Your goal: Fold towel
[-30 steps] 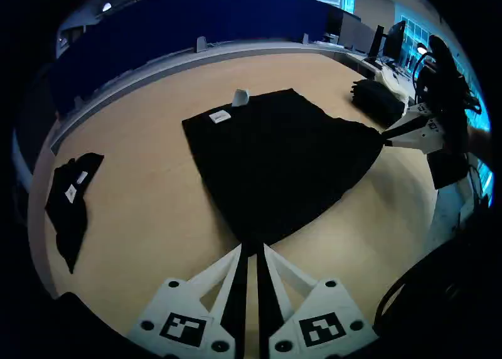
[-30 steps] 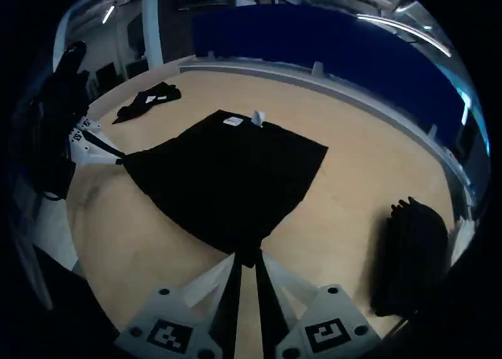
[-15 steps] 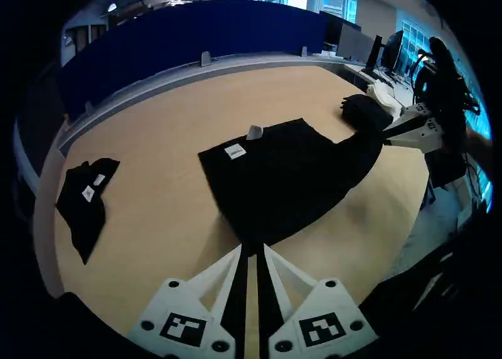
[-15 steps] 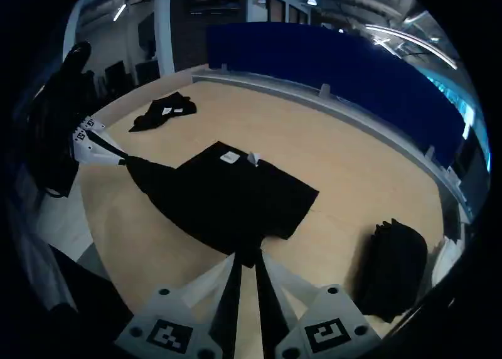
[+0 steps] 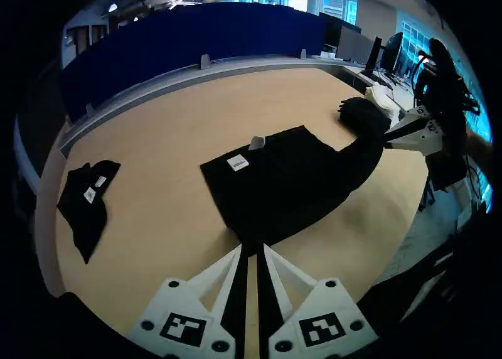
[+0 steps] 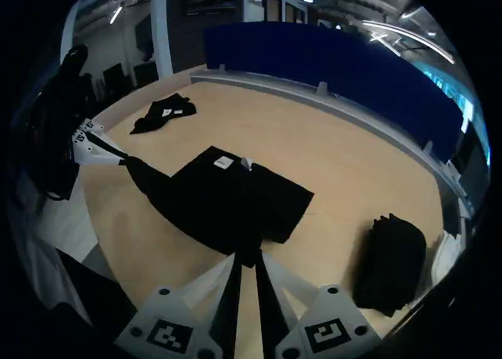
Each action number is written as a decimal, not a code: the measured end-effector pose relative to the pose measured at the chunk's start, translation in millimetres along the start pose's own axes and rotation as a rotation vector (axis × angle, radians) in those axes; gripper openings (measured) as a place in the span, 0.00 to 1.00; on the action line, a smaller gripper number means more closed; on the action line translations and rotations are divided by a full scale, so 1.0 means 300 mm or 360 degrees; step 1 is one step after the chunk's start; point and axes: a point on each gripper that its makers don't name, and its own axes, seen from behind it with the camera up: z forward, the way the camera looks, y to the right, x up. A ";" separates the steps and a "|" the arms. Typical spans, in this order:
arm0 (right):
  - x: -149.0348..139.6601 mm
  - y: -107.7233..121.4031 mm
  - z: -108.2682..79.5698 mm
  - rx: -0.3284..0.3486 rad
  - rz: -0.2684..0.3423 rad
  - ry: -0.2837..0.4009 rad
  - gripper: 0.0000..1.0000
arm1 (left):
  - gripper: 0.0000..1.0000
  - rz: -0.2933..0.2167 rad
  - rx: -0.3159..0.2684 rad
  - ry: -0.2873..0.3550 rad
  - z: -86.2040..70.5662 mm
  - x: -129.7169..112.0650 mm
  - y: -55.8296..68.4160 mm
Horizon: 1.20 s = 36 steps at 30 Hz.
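Observation:
A black towel [image 5: 285, 180] with white tags lies spread on the light wooden table [image 5: 176, 127], its near edge lifted off the surface. My left gripper [image 5: 251, 251] is shut on one near corner of the towel. My right gripper [image 6: 246, 257] is shut on the other near corner of the black towel [image 6: 232, 199]. In the left gripper view the right gripper [image 5: 384, 140] shows at the right, pinching its corner. In the right gripper view the left gripper [image 6: 123, 160] shows at the left, held by a hand in a dark sleeve.
A crumpled black cloth [image 5: 85, 205] with white tags lies at the table's left side, seen also as a black cloth [image 6: 160, 114] at the far left. A folded stack of black towels [image 6: 389, 265] sits at the right edge. A blue partition [image 5: 188, 32] backs the table.
Both grippers have risen and pulled back with the towel's near corners; the towel looks smaller and its near edge hangs slack off the table.

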 end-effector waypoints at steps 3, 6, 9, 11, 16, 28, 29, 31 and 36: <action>0.014 0.019 0.014 -0.0002 0.0009 0.0001 0.15 | 0.09 0.0004 0.0006 0.0011 0.018 0.028 -0.011; 0.029 0.046 0.036 -0.0008 0.0013 0.0000 0.15 | 0.09 0.0008 0.0017 0.0025 0.043 0.061 -0.026; 0.047 0.078 0.069 -0.0016 0.0018 -0.0001 0.15 | 0.09 0.0016 0.0028 0.0032 0.076 0.092 -0.045; 0.062 0.099 0.095 -0.0021 0.0024 0.0003 0.15 | 0.09 0.0022 0.0039 0.0036 0.102 0.112 -0.062; 0.101 0.161 0.165 -0.0035 0.0039 0.0003 0.15 | 0.09 0.0038 0.0059 0.0055 0.173 0.167 -0.106; 0.139 0.271 0.323 -0.0068 0.0070 -0.0042 0.15 | 0.09 0.0096 0.0066 0.0064 0.348 0.247 -0.182; 0.137 0.273 0.330 -0.0067 0.0073 -0.0047 0.15 | 0.09 0.0100 0.0067 0.0060 0.356 0.245 -0.186; 0.132 0.276 0.344 -0.0066 0.0080 -0.0056 0.15 | 0.09 0.0104 0.0064 0.0052 0.370 0.239 -0.190; 0.114 0.284 0.372 -0.0065 0.0101 -0.0082 0.15 | 0.09 0.0097 0.0048 0.0037 0.403 0.221 -0.194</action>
